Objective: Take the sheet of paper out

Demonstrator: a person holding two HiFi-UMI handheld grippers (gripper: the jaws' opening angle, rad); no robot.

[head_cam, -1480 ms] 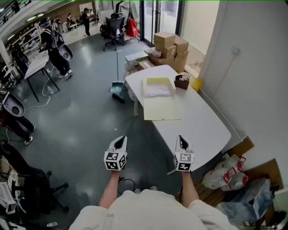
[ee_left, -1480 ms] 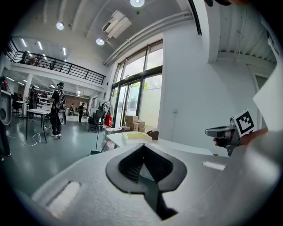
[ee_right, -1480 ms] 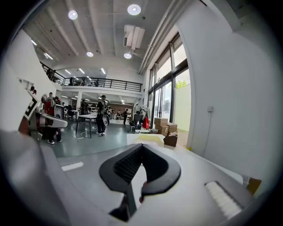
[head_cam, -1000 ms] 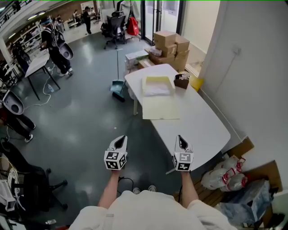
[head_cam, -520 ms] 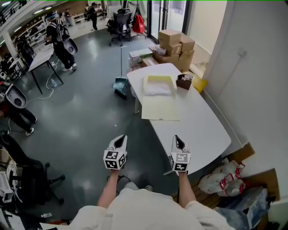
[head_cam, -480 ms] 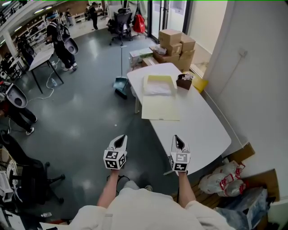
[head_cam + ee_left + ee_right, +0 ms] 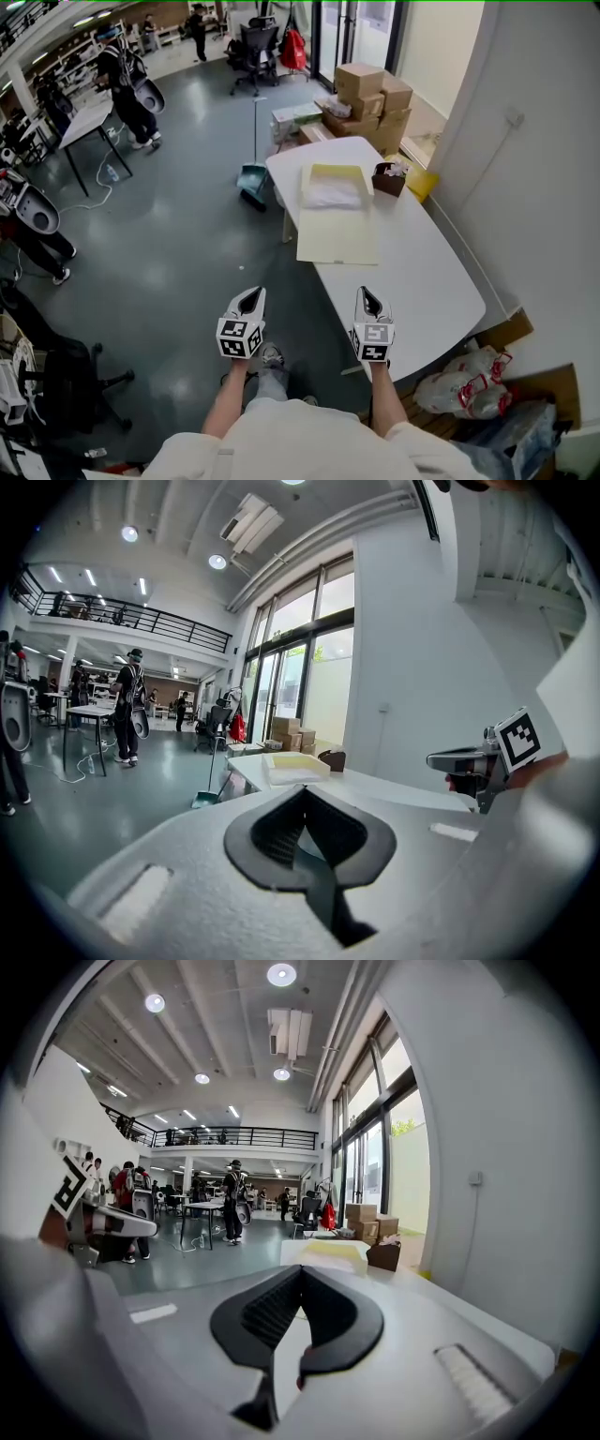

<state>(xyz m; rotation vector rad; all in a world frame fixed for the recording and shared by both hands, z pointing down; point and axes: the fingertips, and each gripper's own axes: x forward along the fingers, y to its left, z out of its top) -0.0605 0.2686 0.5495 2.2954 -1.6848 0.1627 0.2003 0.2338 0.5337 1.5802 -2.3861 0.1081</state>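
A white table (image 7: 422, 272) stands ahead of me against the right wall. On it lies a pale yellow sheet (image 7: 338, 235), and just beyond that a shallow yellow tray (image 7: 332, 188) with white paper in it. The tray (image 7: 293, 766) also shows in the left gripper view, and the tray (image 7: 328, 1252) appears small in the right gripper view. My left gripper (image 7: 252, 293) hangs over the floor left of the table, shut and empty. At the table's near left edge is my right gripper (image 7: 364, 293), shut with nothing in it. Both are well short of the sheet.
A small brown box (image 7: 387, 178) sits on the table right of the tray. Cardboard boxes (image 7: 370, 89) are stacked beyond the table, a broom and dustpan (image 7: 251, 176) stand to its left, and plastic bags (image 7: 464, 389) lie at the near right. People stand by a desk (image 7: 89, 117) far left.
I have stepped nearer the table, so it sits a little closer in view. Both grippers moved forward and slightly down, still shut.
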